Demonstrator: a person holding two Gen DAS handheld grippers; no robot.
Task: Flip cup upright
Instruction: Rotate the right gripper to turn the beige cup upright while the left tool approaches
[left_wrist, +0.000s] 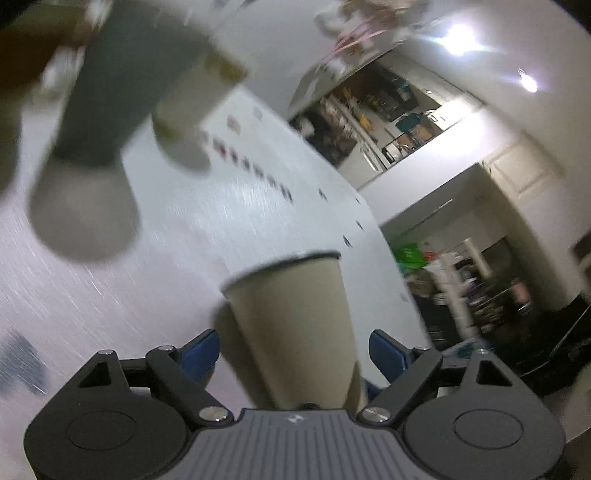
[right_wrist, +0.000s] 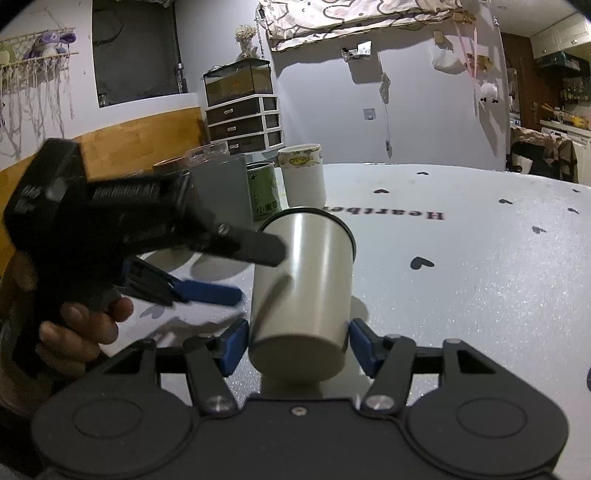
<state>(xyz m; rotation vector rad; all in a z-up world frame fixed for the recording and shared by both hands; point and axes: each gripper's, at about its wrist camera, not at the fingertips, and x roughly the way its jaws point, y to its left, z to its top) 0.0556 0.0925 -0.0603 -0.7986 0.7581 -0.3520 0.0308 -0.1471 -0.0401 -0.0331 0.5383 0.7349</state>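
Observation:
A cream cup with a dark rim (right_wrist: 303, 288) is held above the white table, tilted with its mouth away and up and its closed base toward the right wrist camera. My right gripper (right_wrist: 297, 345) is shut on it near the base, blue pads against both sides. My left gripper (right_wrist: 258, 267) is open at the cup's left, its black finger just at the cup's side. In the left wrist view the cup (left_wrist: 295, 325) stands between the open blue fingers (left_wrist: 201, 354) of my left gripper (left_wrist: 295, 350), with a gap on each side.
Several containers stand at the table's back: a grey canister (right_wrist: 221, 192), a green tin (right_wrist: 264, 194), a white patterned cup (right_wrist: 301, 173). A drawer unit with a tank (right_wrist: 242, 114) stands behind. The white table (right_wrist: 461, 258) has black hearts. The table's far edge (left_wrist: 373, 221) borders the room.

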